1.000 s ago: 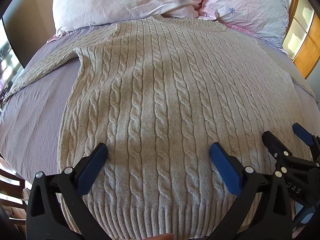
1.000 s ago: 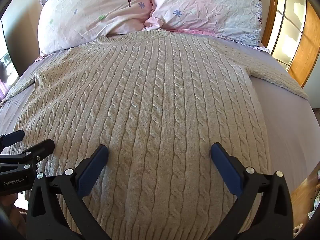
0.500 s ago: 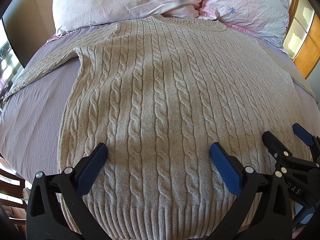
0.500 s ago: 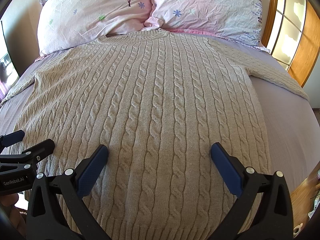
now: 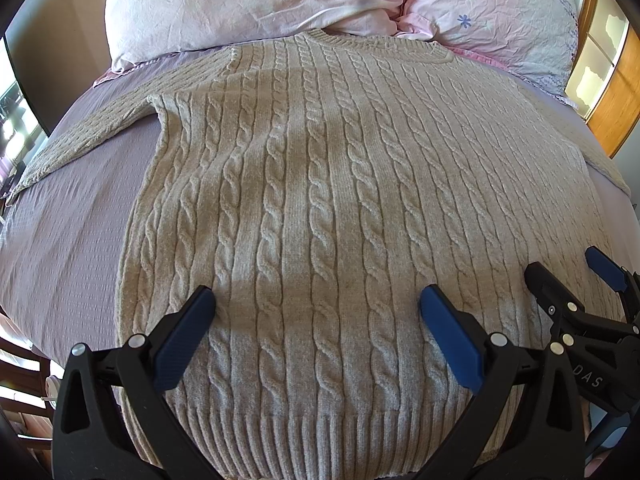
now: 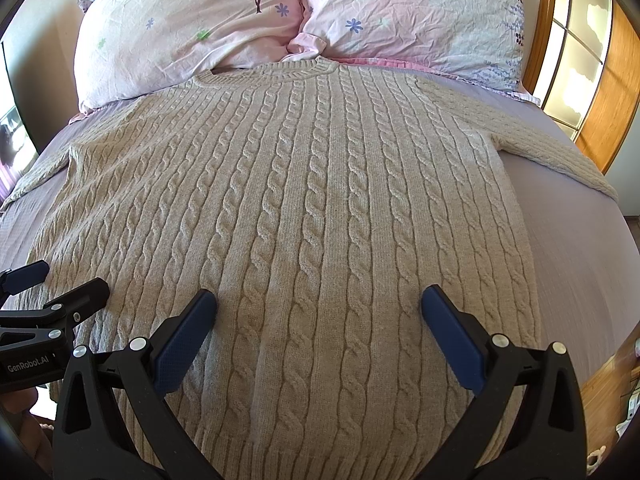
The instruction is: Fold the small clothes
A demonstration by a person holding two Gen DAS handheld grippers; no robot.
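A beige cable-knit sweater point(image 5: 320, 200) lies flat and face up on the bed, collar toward the pillows, hem nearest me; it also fills the right wrist view point(image 6: 320, 200). Its left sleeve point(image 5: 92, 136) and right sleeve point(image 6: 560, 156) spread out to the sides. My left gripper point(image 5: 316, 304) is open and empty above the hem's left part. My right gripper point(image 6: 318, 304) is open and empty above the hem's right part. Each gripper shows in the other's view: the right one point(image 5: 572, 284), the left one point(image 6: 60, 280).
The sweater rests on a lilac bedsheet point(image 5: 68, 240). Two pink floral pillows point(image 6: 188, 28) point(image 6: 420, 16) lie at the head of the bed. A wooden-framed window or door point(image 6: 580, 60) stands at the right. The bed's near edge runs just below the hem.
Both grippers have drawn back slightly toward the hem; more of the ribbed hem shows in the left wrist view. The sweater has not moved.
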